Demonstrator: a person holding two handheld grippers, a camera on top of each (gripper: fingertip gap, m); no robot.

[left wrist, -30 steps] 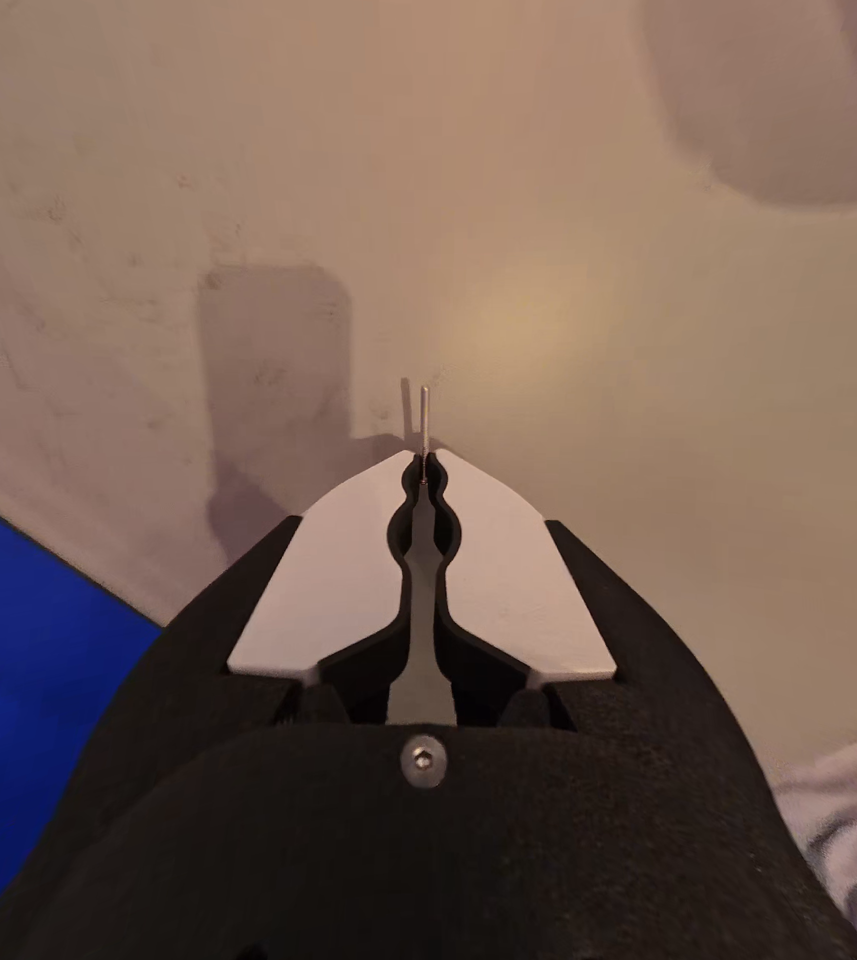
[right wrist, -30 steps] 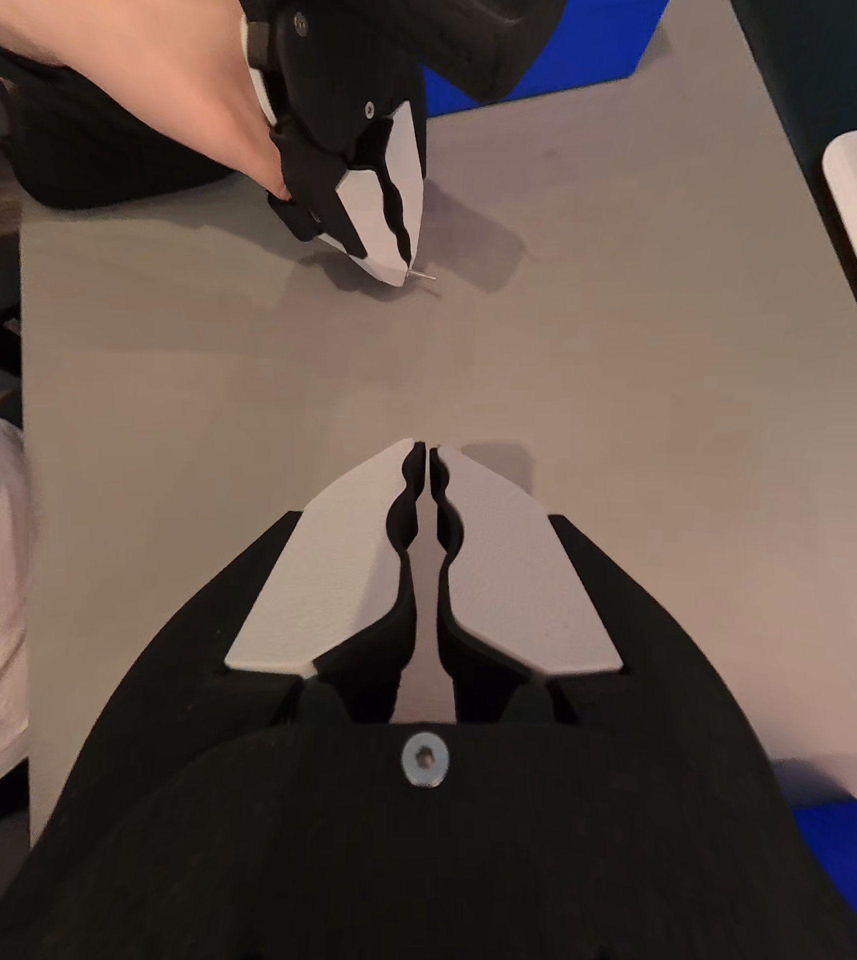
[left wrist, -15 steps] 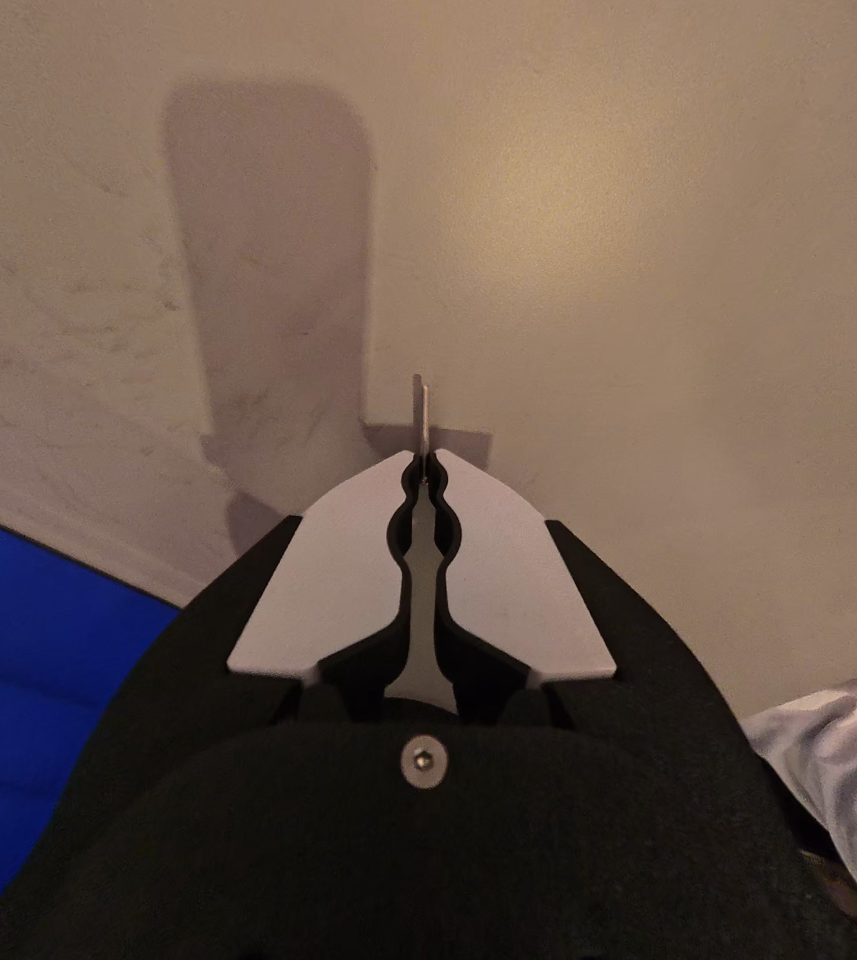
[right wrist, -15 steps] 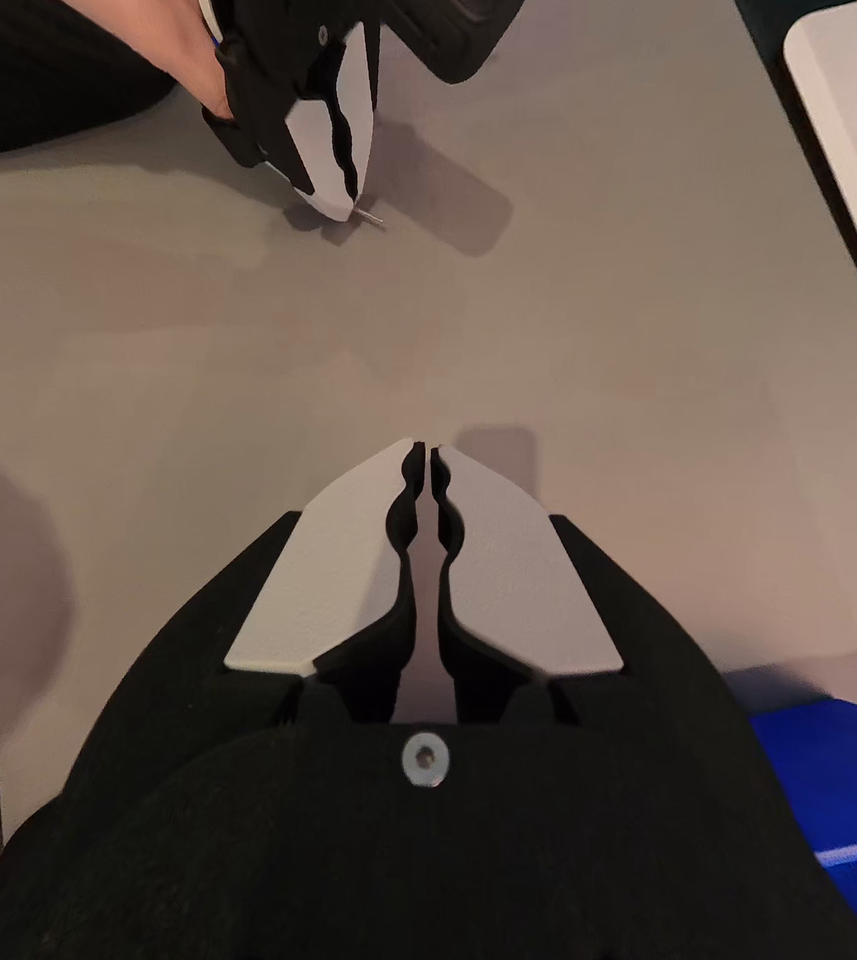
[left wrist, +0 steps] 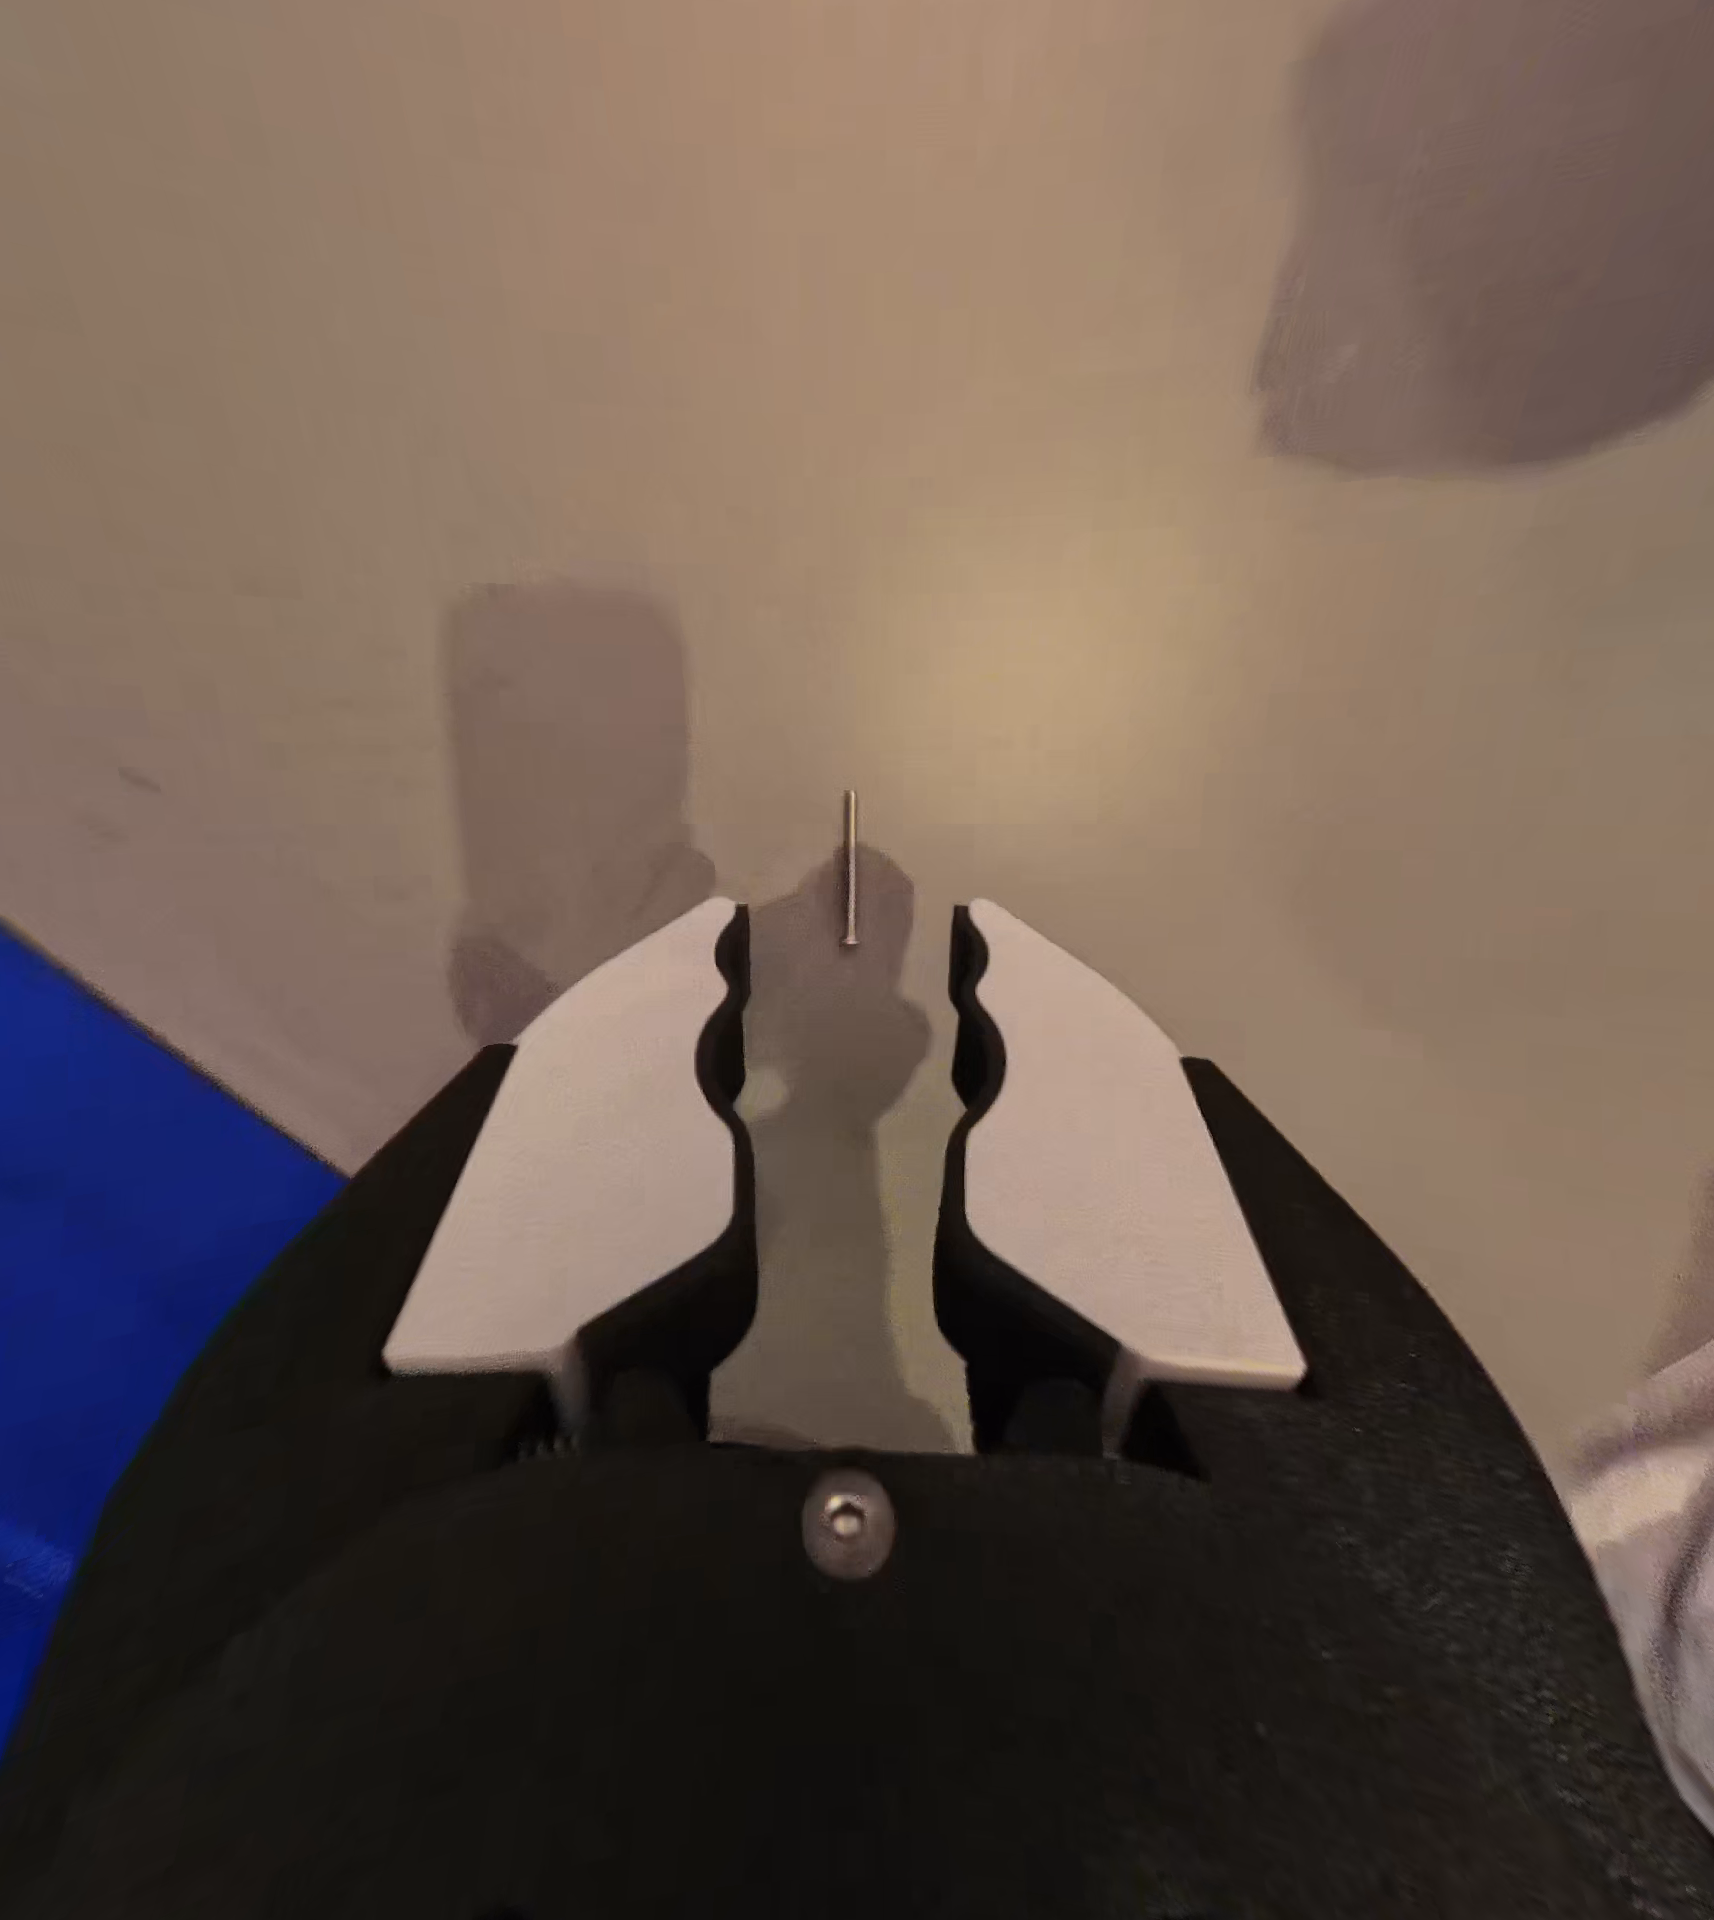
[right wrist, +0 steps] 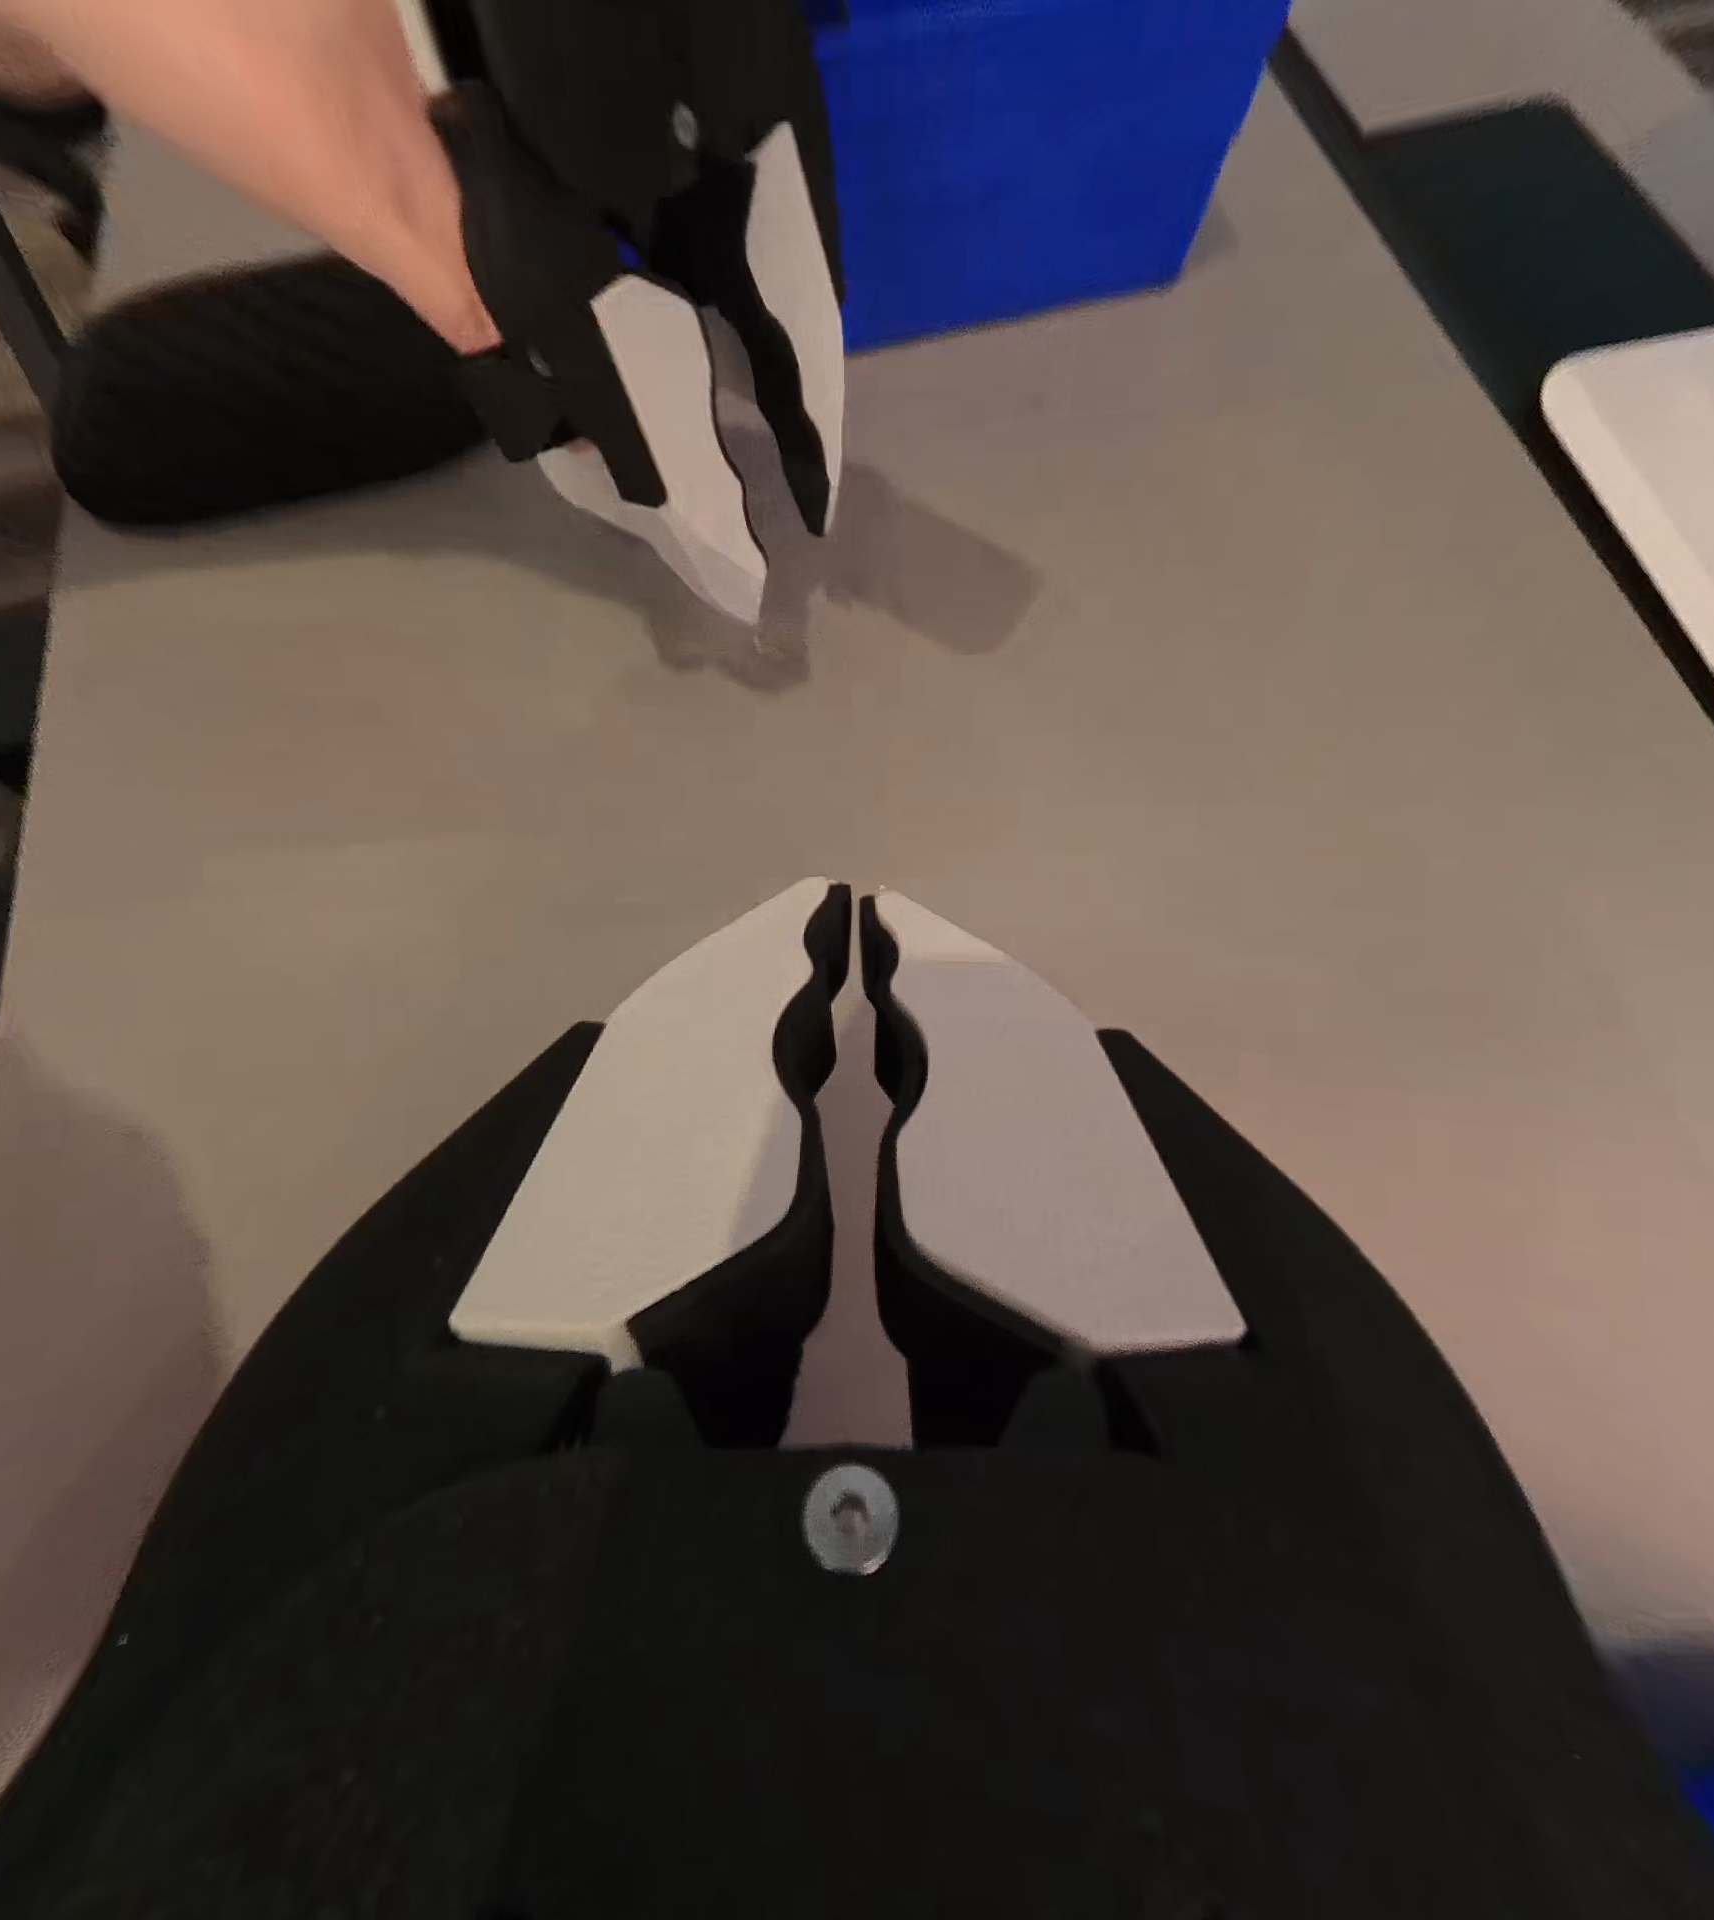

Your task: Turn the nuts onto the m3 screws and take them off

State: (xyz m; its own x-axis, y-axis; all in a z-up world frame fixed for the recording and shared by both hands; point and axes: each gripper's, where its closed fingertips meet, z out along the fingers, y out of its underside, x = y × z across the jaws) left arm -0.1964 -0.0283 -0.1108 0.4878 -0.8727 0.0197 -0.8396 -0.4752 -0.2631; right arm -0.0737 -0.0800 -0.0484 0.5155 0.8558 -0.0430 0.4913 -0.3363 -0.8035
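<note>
A thin silver screw [left wrist: 849, 868] lies on the grey table [left wrist: 1040, 468], its head towards me. My left gripper [left wrist: 851, 909] is open just behind it, and neither pad touches the screw. The left gripper also shows in the right wrist view [right wrist: 788, 566], held by a hand [right wrist: 313, 135], open and tilted down close to the table. My right gripper [right wrist: 854, 891] is shut above the table's near part, and I see nothing between its pads. No nut is in view.
A blue box [right wrist: 1019, 156] stands at the table's far edge behind the left gripper and also shows in the left wrist view [left wrist: 53, 1143]. A white tray [right wrist: 1705, 499] lies at the right edge. A black object [right wrist: 250, 395] sits at the far left. Tip to tip, the grippers are about 15 cm apart.
My left gripper was shut on the screw in both earlier frames. It has opened and let the screw go onto the table. The right gripper stays shut.
</note>
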